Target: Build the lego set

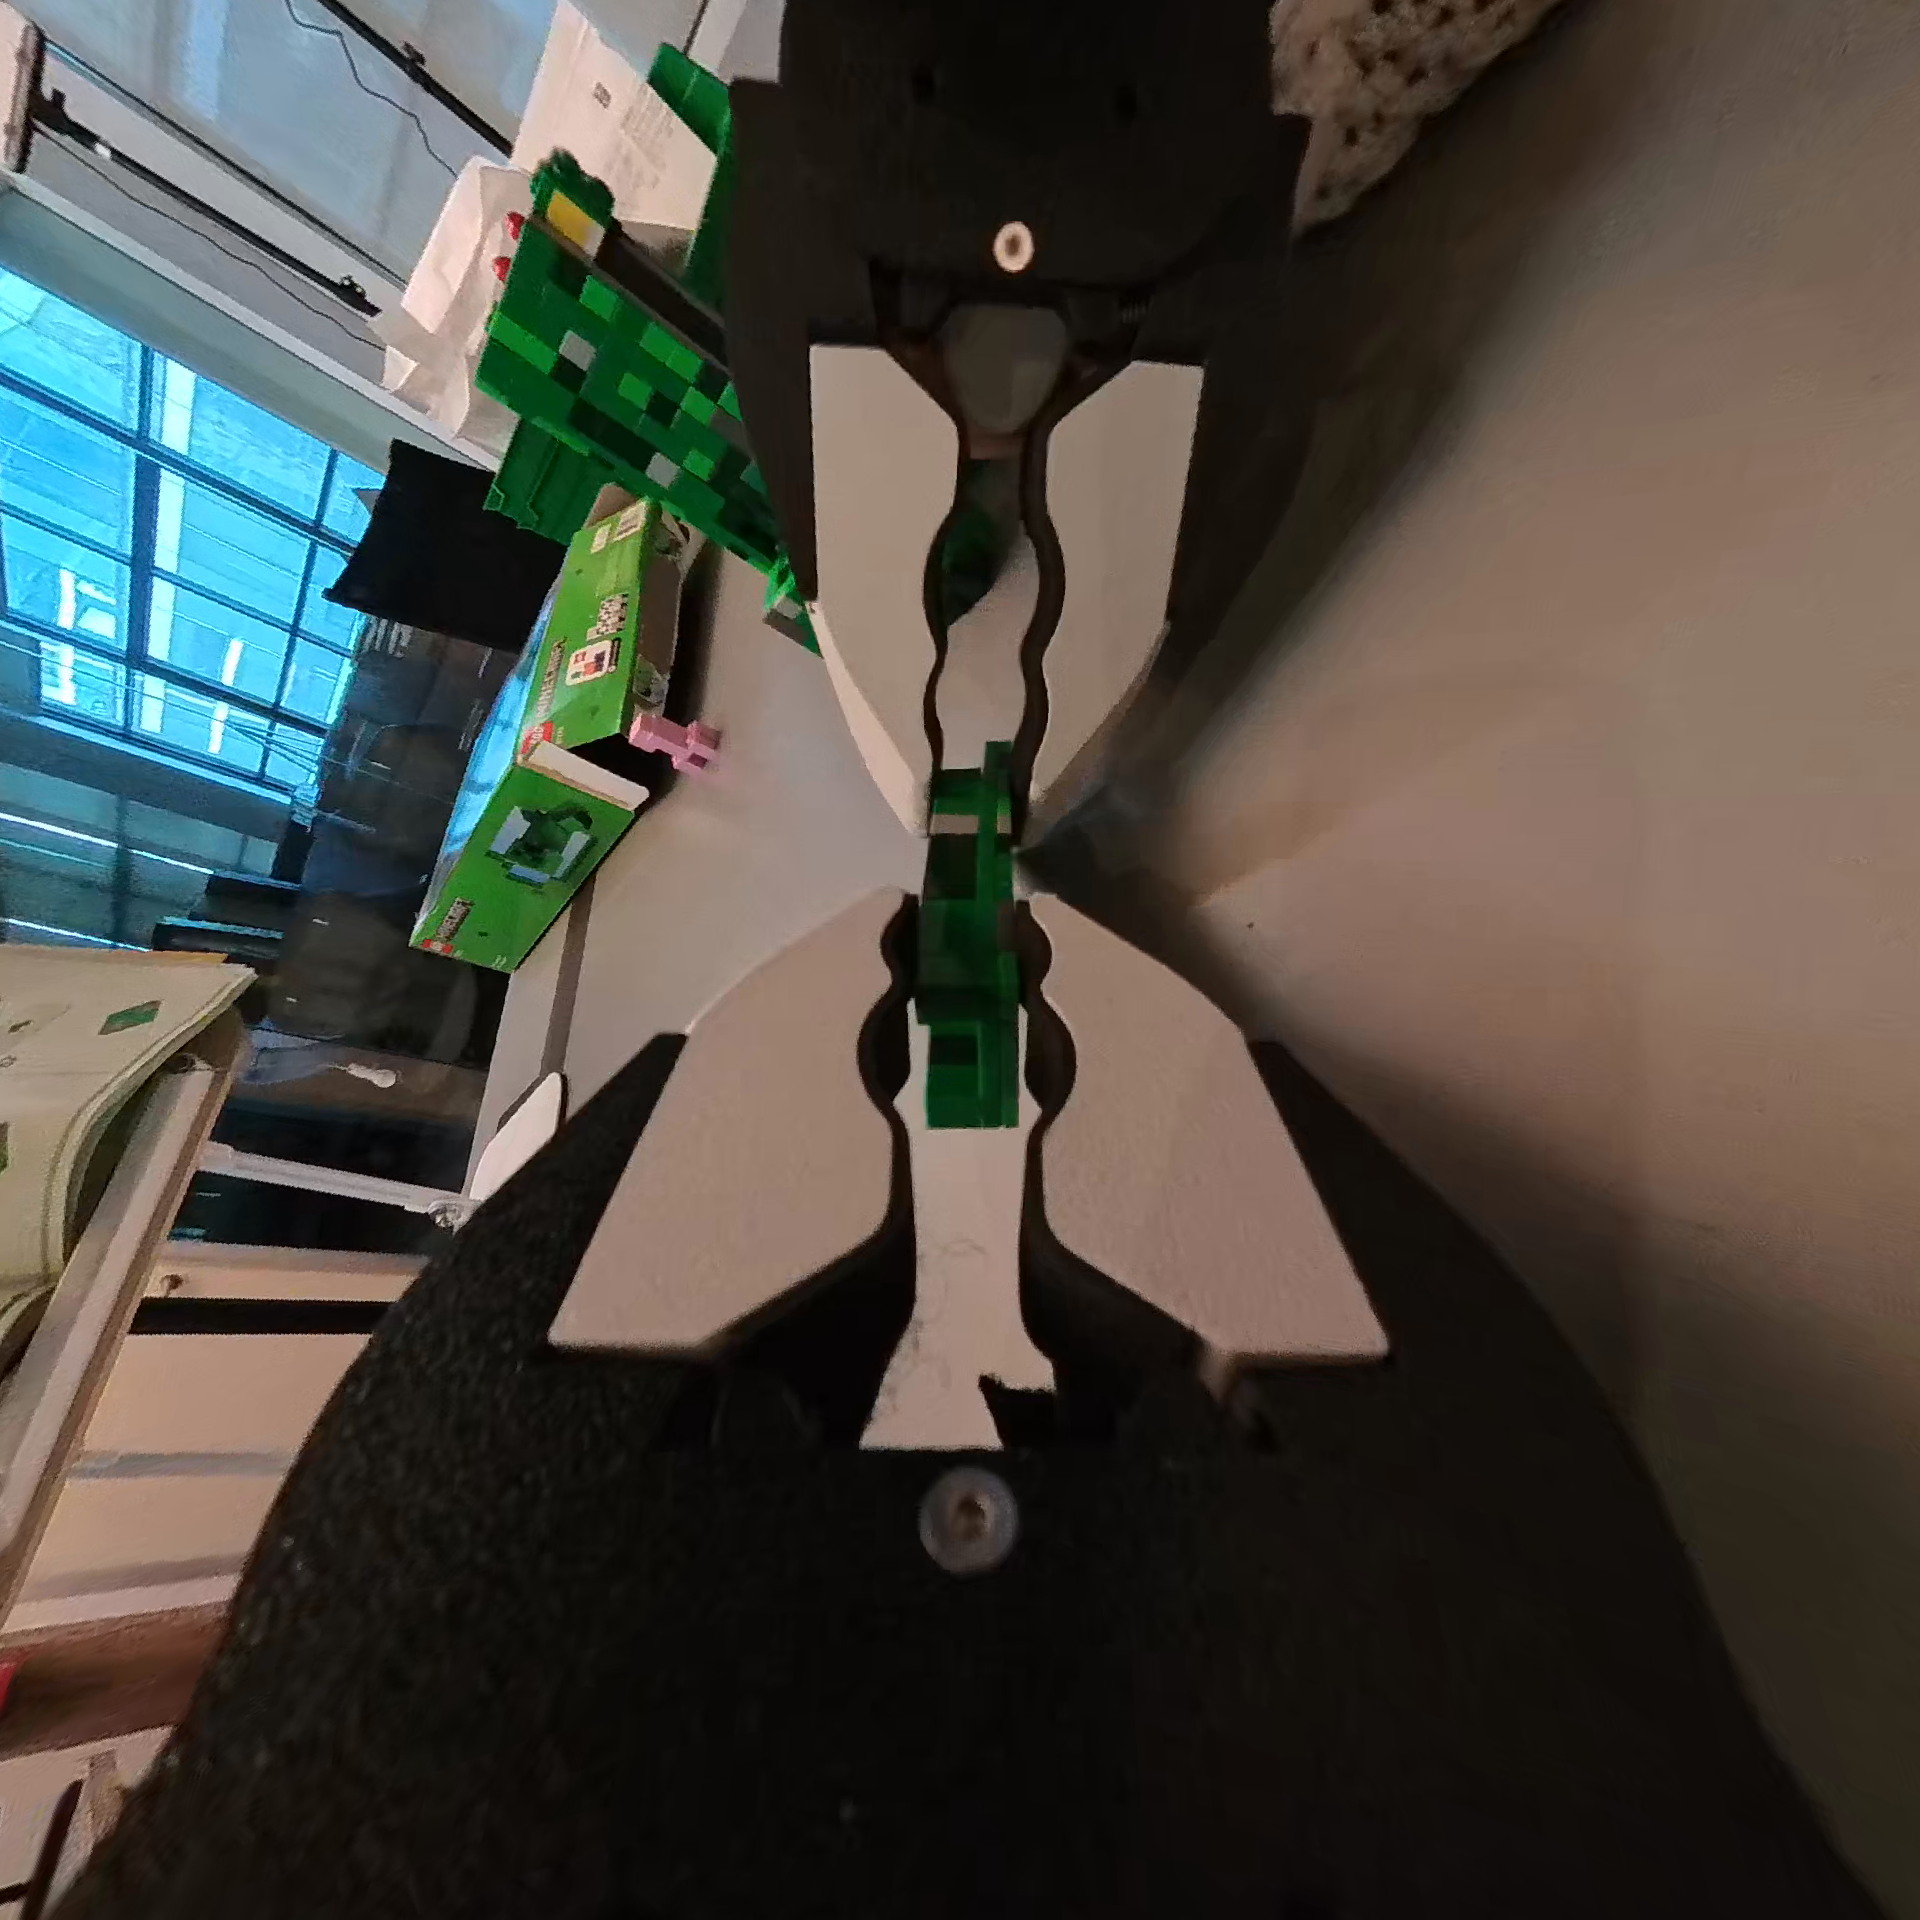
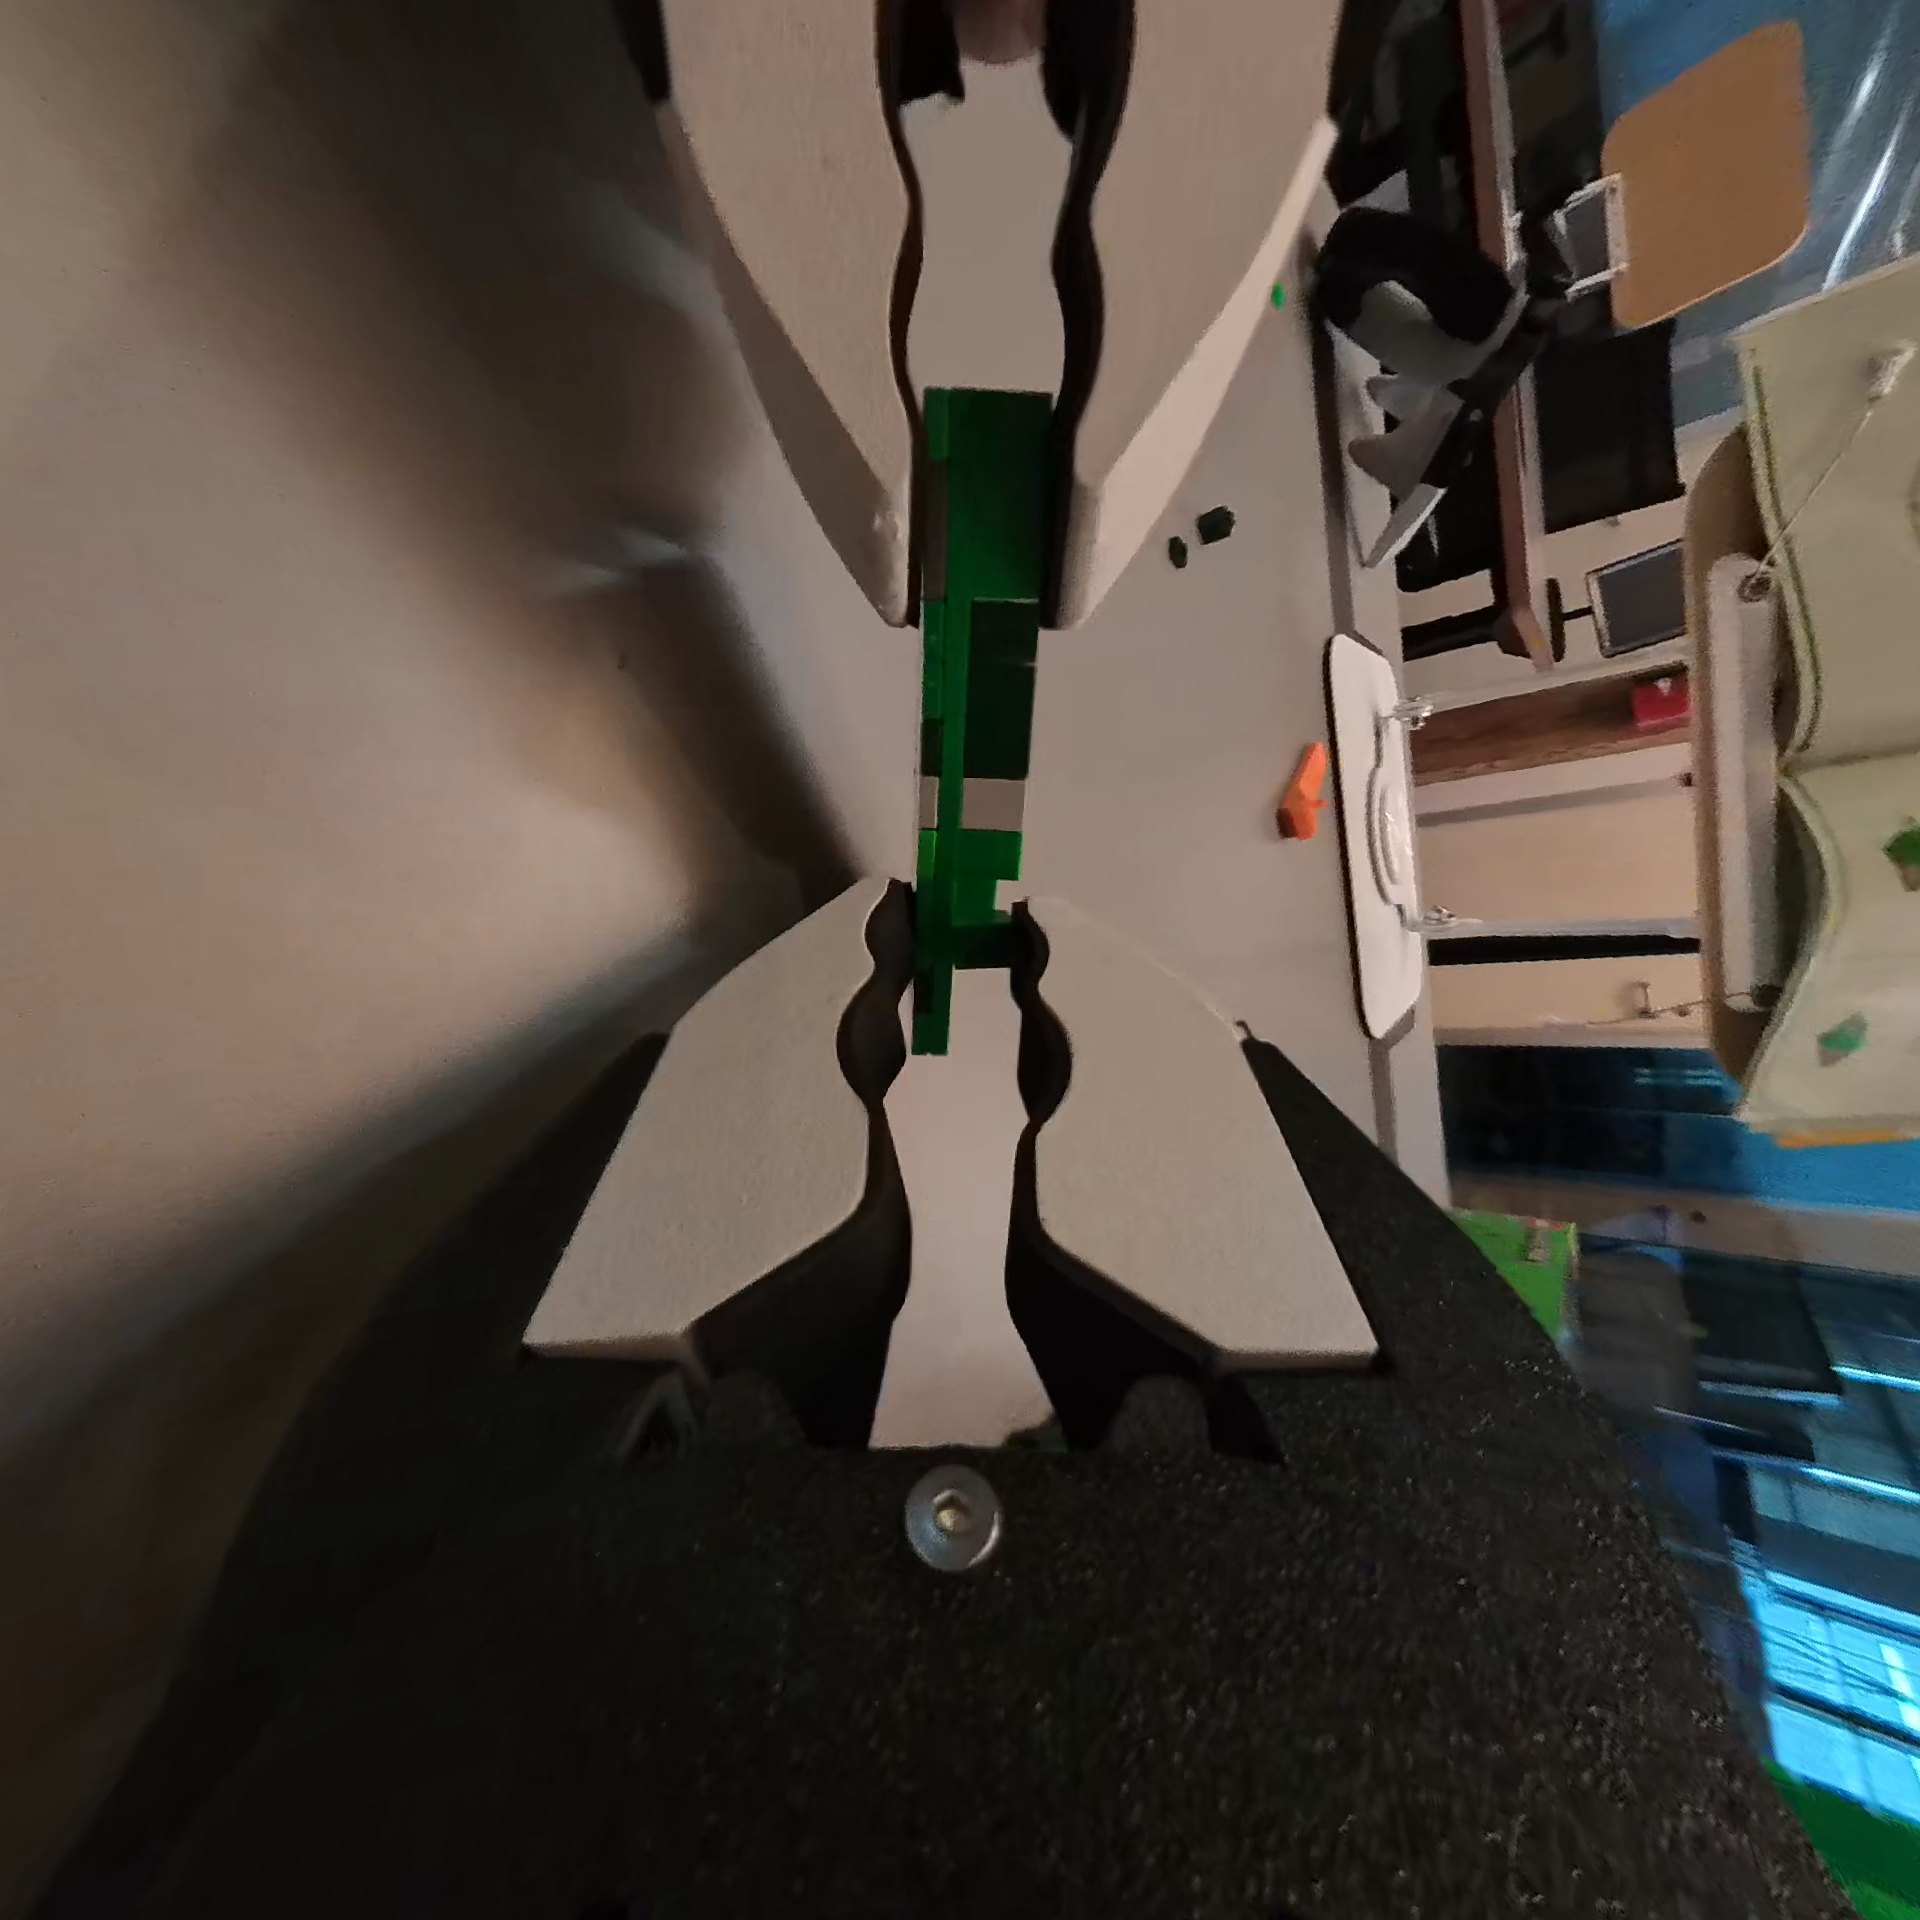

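A flat green Lego panel [image 1: 966, 925] with dark green and grey tiles is held edge-on between both grippers, above the white table [image 1: 748, 831]. My left gripper [image 1: 966, 914] is shut on one end of it. My right gripper [image 1: 971, 816] faces it from the far side and is shut on the other end. In the right wrist view the same panel [image 2: 977, 727] spans from my right gripper [image 2: 961, 904] to the left gripper [image 2: 982, 613]. The two grippers' tips nearly touch in the left wrist view.
A large green Lego build [image 1: 623, 384], a green set box [image 1: 551, 748] and a small pink figure [image 1: 675, 740] lie on the table. An open instruction booklet [image 1: 83, 1039] stands on a stand. An orange piece [image 2: 1304, 790], small dark pieces [image 2: 1210, 525] and a white pad [image 2: 1377, 831] lie near the table edge.
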Demonstrator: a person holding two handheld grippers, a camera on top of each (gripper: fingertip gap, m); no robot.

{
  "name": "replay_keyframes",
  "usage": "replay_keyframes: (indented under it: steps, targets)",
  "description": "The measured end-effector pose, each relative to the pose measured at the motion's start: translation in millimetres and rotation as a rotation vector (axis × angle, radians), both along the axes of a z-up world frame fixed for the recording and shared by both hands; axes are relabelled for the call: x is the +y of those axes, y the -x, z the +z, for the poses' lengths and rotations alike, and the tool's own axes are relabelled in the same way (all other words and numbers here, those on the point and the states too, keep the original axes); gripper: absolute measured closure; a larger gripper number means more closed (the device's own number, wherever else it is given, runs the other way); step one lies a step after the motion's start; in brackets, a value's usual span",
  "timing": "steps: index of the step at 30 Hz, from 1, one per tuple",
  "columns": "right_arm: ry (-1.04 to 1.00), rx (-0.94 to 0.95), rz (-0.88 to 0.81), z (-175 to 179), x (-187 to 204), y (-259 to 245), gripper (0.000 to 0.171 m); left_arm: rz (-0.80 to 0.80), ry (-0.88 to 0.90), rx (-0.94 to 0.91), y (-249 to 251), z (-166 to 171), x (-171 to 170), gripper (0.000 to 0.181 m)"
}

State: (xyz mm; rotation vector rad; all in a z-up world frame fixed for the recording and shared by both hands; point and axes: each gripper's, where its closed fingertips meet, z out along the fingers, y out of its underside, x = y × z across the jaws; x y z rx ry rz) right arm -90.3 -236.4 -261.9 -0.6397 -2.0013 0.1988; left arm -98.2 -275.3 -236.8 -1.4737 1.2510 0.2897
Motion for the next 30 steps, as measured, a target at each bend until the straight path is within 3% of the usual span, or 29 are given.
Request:
replay_keyframes:
  steps: [2,4,11,15,19,25,30]
  targets:
    - [0.049,0.027,-0.019,5.4,2.1,-0.8,0.152,0.016,-0.008,0.014,4.7,0.4,2.4,0.165]
    - [0.111,0.008,-0.061,7.6,7.9,-9.4,0.137,0.040,-0.005,0.044,12.5,-1.0,5.1,0.165]
    - [0.562,-0.139,-0.206,-7.4,4.7,-50.7,0.136,0.025,0.131,0.053,23.1,-16.3,5.7,0.156]
    - [0.602,-0.156,-0.268,-15.0,12.1,-49.8,0.147,-0.016,0.241,0.056,21.1,-28.2,-0.2,0.141]
    - [0.657,-0.188,-0.310,-17.7,13.7,-45.1,0.147,-0.049,0.304,-0.002,17.7,-25.6,-5.9,0.141]
    - [0.625,-0.213,-0.327,-20.3,12.7,-43.8,0.155,0.033,0.376,-0.044,20.6,-27.9,-0.3,0.136]
    - [0.608,-0.199,-0.315,-20.1,11.0,-43.6,0.159,-0.021,0.392,-0.022,6.2,-26.4,-7.7,0.141]
